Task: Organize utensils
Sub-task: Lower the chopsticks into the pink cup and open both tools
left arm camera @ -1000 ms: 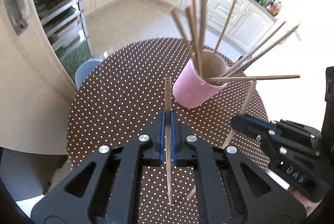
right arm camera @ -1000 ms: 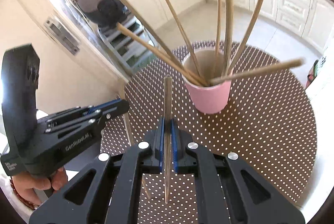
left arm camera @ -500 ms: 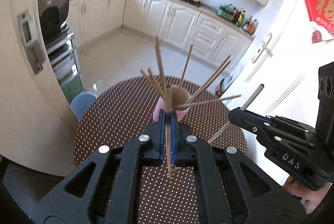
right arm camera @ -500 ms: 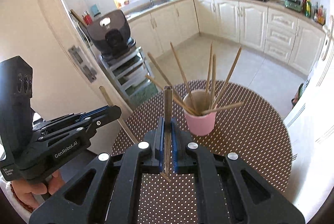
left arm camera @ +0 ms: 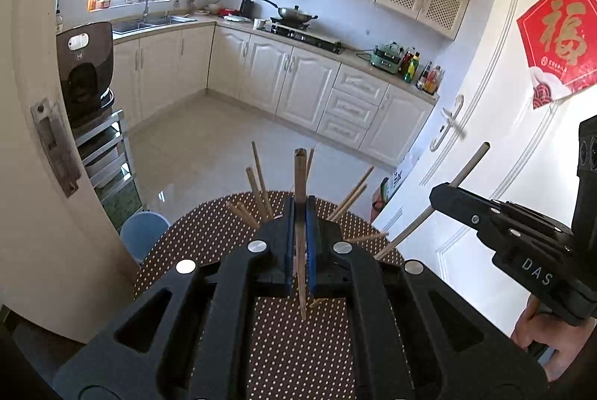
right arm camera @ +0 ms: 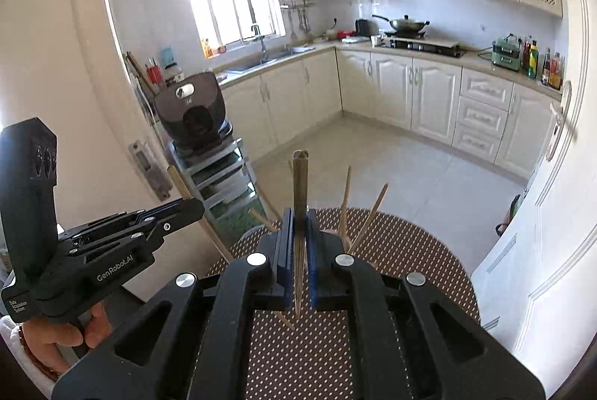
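Altogether two hand-held grippers (left arm camera: 300, 213) (right arm camera: 300, 217), one chopstick (left arm camera: 300, 198) (right arm camera: 300, 191) each.

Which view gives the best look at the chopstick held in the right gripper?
The left wrist view: the right gripper appears side-on, its chopstick showing above and below the jaws. The right wrist view shows that chopstick only edge-on, partly hidden between the jaws.

2 tongs show: the left tongs (left arm camera: 300, 243) and the right tongs (right arm camera: 300, 250), each clamping 1 chopstick (left arm camera: 300, 198) (right arm camera: 300, 191). Behind them at frame centre, about 7 chopsticks (left arm camera: 257, 187) fan out over 1 dotted tabletop (left arm camera: 209, 232); their holder is hidden. 1 blue stool (left arm camera: 140, 232) shows at lower left.
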`<state>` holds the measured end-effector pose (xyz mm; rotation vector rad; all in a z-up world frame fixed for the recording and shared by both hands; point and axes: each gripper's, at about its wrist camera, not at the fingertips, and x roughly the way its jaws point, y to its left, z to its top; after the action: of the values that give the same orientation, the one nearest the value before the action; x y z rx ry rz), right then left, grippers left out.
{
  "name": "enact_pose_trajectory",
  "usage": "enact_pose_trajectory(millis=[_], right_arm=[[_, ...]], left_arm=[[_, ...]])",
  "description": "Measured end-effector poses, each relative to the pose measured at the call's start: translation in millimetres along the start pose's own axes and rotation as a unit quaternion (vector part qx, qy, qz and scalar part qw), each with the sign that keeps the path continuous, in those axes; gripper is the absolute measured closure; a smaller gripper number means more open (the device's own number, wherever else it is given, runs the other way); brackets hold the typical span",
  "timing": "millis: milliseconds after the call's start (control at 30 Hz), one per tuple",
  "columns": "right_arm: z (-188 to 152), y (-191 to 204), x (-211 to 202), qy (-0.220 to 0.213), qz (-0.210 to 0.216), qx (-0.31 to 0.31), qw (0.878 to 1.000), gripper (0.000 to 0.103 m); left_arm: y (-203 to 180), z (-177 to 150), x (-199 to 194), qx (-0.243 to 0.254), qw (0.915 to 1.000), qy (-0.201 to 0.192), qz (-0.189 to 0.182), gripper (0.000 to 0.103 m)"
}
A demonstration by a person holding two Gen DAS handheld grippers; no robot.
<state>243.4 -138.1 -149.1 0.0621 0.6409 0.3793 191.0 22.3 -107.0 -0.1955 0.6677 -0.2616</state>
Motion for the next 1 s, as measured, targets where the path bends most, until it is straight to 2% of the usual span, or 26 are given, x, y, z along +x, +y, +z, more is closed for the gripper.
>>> enact_pose_trajectory(millis=[433,700,1000], right_arm=[[34.6,-25.0,26.3,-0.028,0.003,-0.02,0.999,0.098],[43.2,-40.8,57.2,-0.012,0.006,-0.033,0.999,0.098],[35.1,-48.5,87.5,0.02,0.007,-0.048,0.999,0.098]], left_arm=[[3.0,36.8,32.7,-0.028,0.999,-0.028,0.022,0.097],[2.8,45.4,71.4,-0.031,0.9985,-0.027,0.037,0.097],[1.7,35.1,97.7,-0.023,0.9988,-0.014,0.041,0.097]])
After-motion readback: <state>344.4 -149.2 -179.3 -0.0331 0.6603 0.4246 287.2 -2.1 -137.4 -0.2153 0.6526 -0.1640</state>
